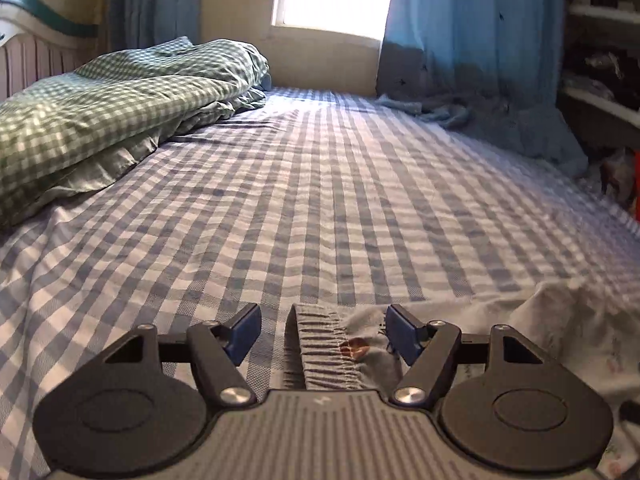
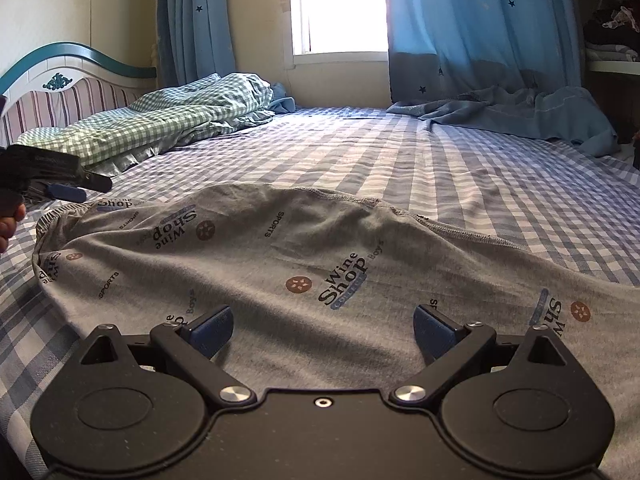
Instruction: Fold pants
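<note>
Grey printed pants (image 2: 304, 264) lie spread on the checked bed sheet (image 2: 480, 168), waistband to the left. My right gripper (image 2: 322, 330) is open, low over the pants with cloth between its blue pads, not pinched. My left gripper (image 1: 322, 330) is open around the elastic waistband (image 1: 324, 344), which lies between its pads. The left gripper also shows at the far left of the right wrist view (image 2: 60, 186), at the waistband end.
A green checked duvet (image 1: 100, 112) is heaped at the left by the striped headboard (image 2: 60, 100). Blue curtains (image 2: 480, 40) hang by the window, and their ends drape onto the far right of the bed. Shelves (image 2: 608, 52) stand at the right.
</note>
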